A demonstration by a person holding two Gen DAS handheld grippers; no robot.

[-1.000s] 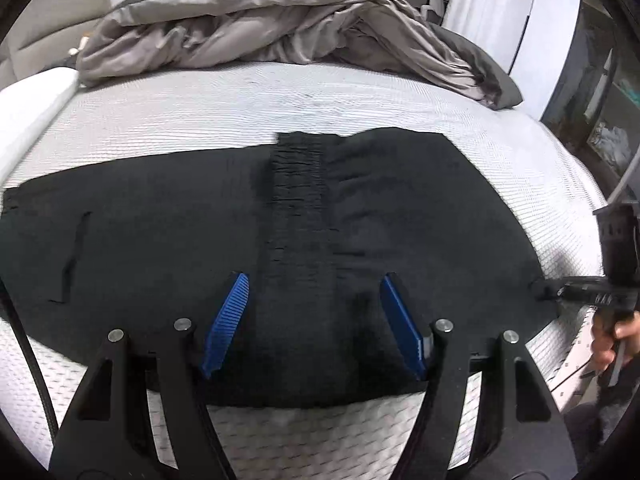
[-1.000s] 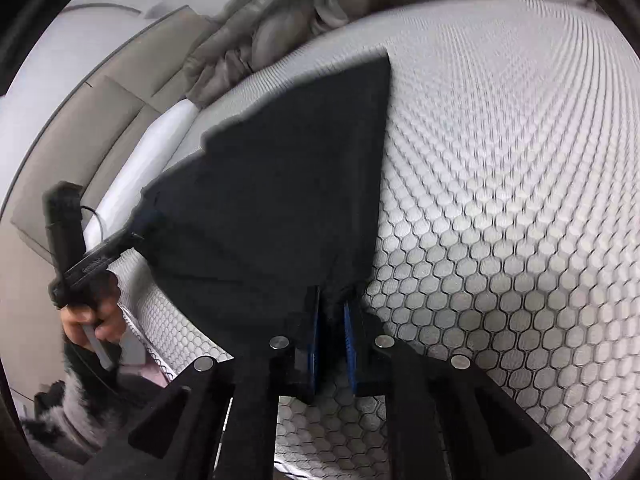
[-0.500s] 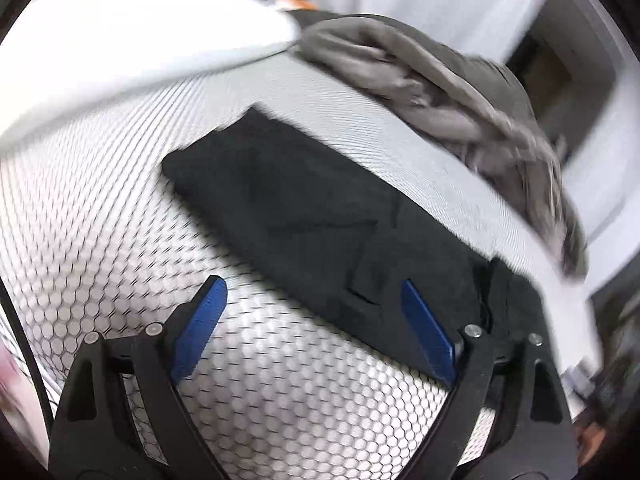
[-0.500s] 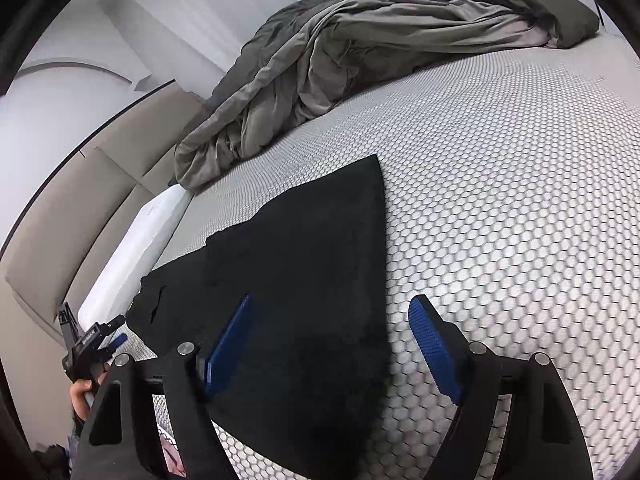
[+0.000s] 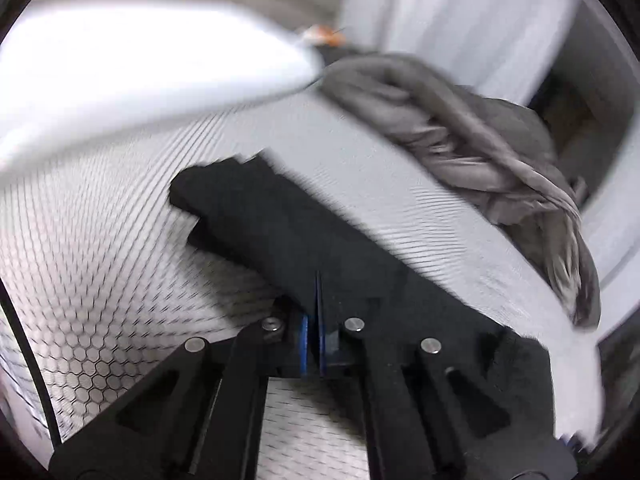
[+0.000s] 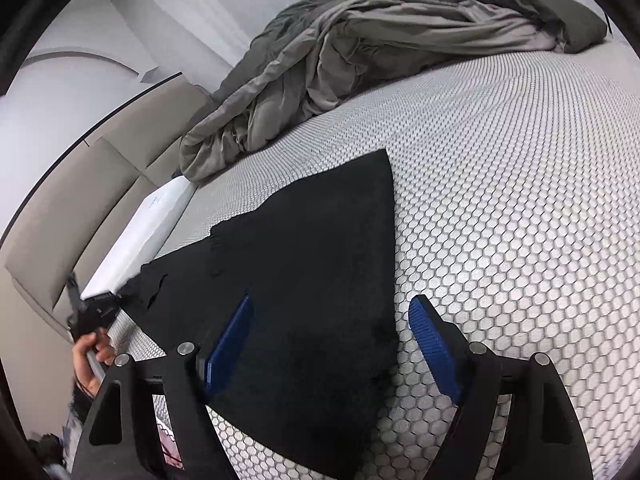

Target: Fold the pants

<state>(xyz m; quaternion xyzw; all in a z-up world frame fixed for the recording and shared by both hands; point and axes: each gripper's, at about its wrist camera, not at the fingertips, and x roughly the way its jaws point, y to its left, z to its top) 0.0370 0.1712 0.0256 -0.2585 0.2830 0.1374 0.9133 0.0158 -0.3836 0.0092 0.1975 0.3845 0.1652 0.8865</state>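
Pinching the near edge of the black pants (image 5: 280, 232) toward the leg end, our left gripper (image 5: 316, 312) has its blue pads closed on the cloth. The pants lie flat along the honeycomb-patterned mattress (image 6: 520, 200), with a rumpled grey duvet (image 6: 360, 60) bunched behind. Our right gripper (image 6: 332, 344) hovers with jaws spread wide over the other end, holding nothing. We judge a fold of the legs over toward the waist is starting; next, we should lift and carry this end across evenly.

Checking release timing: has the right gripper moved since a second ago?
Yes. The right gripper has let go of the black pants and lifted slightly off the mattress, jaws open.
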